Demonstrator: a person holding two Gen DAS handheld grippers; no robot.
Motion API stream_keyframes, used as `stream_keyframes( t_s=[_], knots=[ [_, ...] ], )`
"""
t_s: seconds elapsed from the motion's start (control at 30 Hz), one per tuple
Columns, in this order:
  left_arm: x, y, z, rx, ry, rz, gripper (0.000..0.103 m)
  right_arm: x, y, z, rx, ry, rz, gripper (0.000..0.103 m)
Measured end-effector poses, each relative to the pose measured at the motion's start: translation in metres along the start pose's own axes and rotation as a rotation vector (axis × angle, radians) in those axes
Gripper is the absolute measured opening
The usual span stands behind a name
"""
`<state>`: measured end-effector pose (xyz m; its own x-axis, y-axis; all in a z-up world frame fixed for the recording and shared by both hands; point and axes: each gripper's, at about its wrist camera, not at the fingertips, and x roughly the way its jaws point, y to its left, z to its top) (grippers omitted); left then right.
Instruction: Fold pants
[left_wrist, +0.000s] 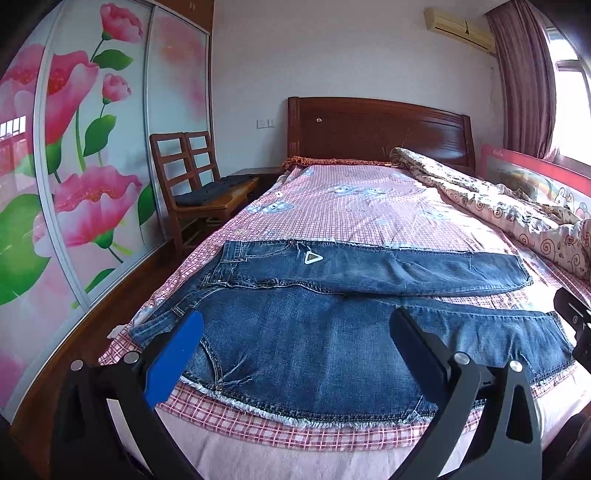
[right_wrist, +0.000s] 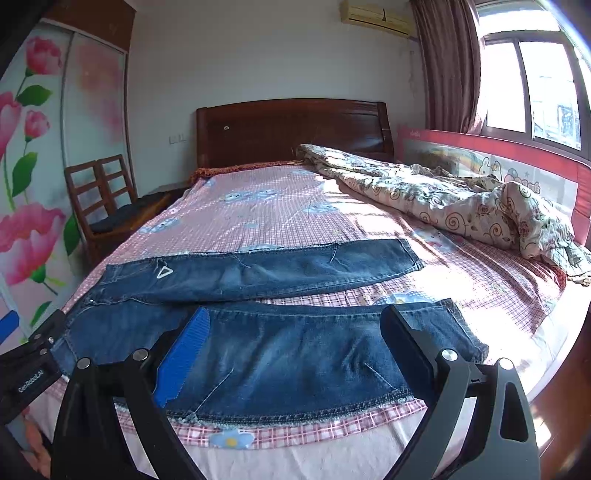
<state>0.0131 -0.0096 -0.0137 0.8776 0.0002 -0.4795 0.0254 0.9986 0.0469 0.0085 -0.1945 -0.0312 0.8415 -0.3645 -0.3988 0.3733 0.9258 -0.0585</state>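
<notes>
Left wrist view shows our left gripper (left_wrist: 295, 332) spread wide and empty over the jeans (left_wrist: 332, 332), lying unfolded low in frame; our right gripper (right_wrist: 291, 332) likewise. Next we must pinch the near leg's edge.

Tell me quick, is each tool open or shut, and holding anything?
Left tool: open, holding nothing, above the jeans.
Right tool: open, holding nothing, also above the jeans.

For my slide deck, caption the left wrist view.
Open left gripper hovers over jeans spread flat on a bed.
</notes>
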Motion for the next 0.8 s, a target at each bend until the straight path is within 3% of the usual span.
stream_keyframes(
  t_s=[0.8],
  knots=[
    [0.004,-0.011,0.0,0.05,0.017,-0.079,0.101,0.005,0.007,-0.005,-0.005,0.034,0.043,0.093]
  ],
)
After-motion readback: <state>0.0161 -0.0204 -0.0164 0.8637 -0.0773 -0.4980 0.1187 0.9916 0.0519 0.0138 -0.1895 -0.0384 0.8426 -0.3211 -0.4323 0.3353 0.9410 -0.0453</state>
